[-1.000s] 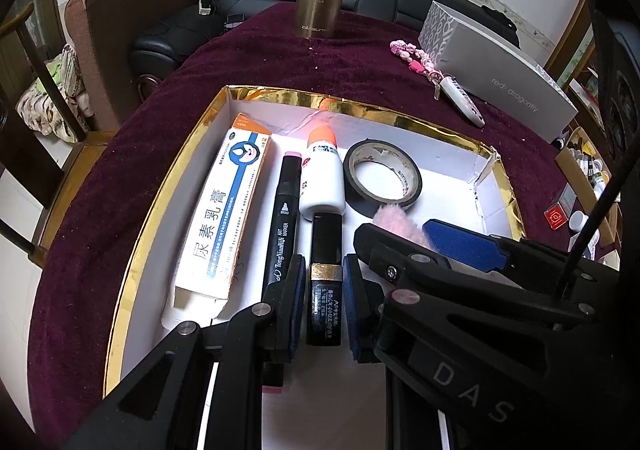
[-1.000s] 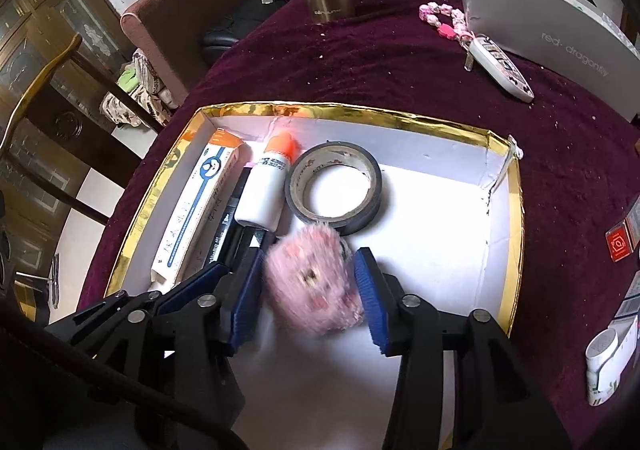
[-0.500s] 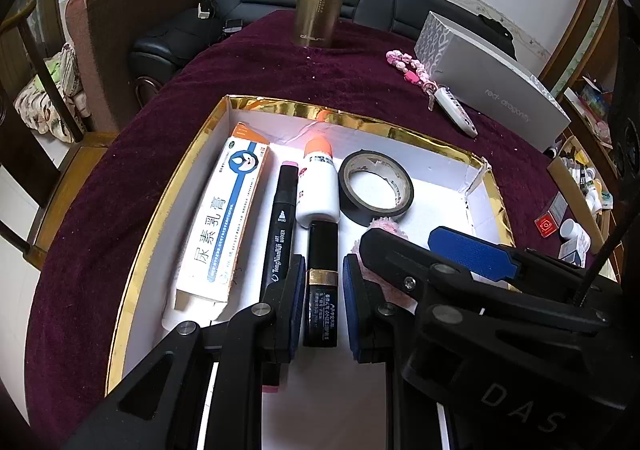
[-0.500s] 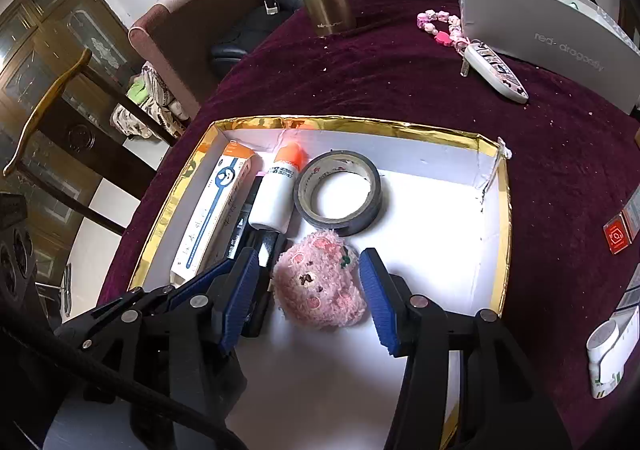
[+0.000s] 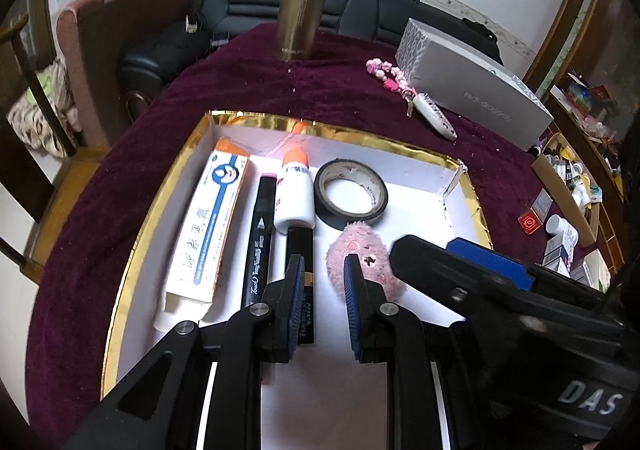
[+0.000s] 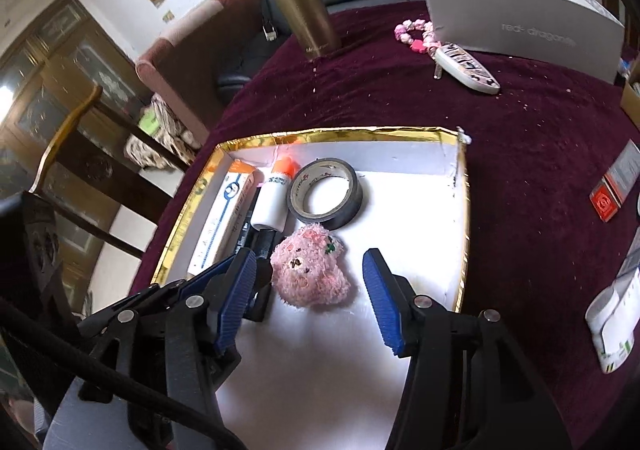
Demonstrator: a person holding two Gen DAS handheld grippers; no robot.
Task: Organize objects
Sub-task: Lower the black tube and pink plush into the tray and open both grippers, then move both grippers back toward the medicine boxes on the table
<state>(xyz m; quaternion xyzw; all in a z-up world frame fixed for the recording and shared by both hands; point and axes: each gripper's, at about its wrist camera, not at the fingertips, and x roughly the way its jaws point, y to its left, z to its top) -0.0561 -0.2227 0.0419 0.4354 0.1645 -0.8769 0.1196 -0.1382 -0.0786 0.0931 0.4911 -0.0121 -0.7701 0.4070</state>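
Observation:
A gold-rimmed white tray (image 5: 360,138) (image 6: 462,210) holds a cream box (image 5: 212,222), a black marker (image 5: 260,234), a white bottle with an orange cap (image 5: 295,194) (image 6: 274,198), a tape roll (image 5: 351,200) (image 6: 326,199), a black tube (image 5: 304,246) and a pink plush toy (image 5: 366,262) (image 6: 310,270). My left gripper (image 5: 322,306) is open and empty above the tray, between the black tube and the plush. My right gripper (image 6: 310,302) is open and empty, its blue pads wide on either side of the plush, raised above it.
On the maroon cloth behind the tray stand a bronze flask (image 5: 306,6) (image 6: 300,6), a grey box (image 5: 472,90) (image 6: 524,26), and a key fob with pink beads (image 5: 420,106) (image 6: 460,64). Small boxes and jars (image 6: 612,310) lie at the right edge.
Both grippers have lifted and pulled back from the tray. The left jaws have opened off the black tube. The plush lies released between the right pads.

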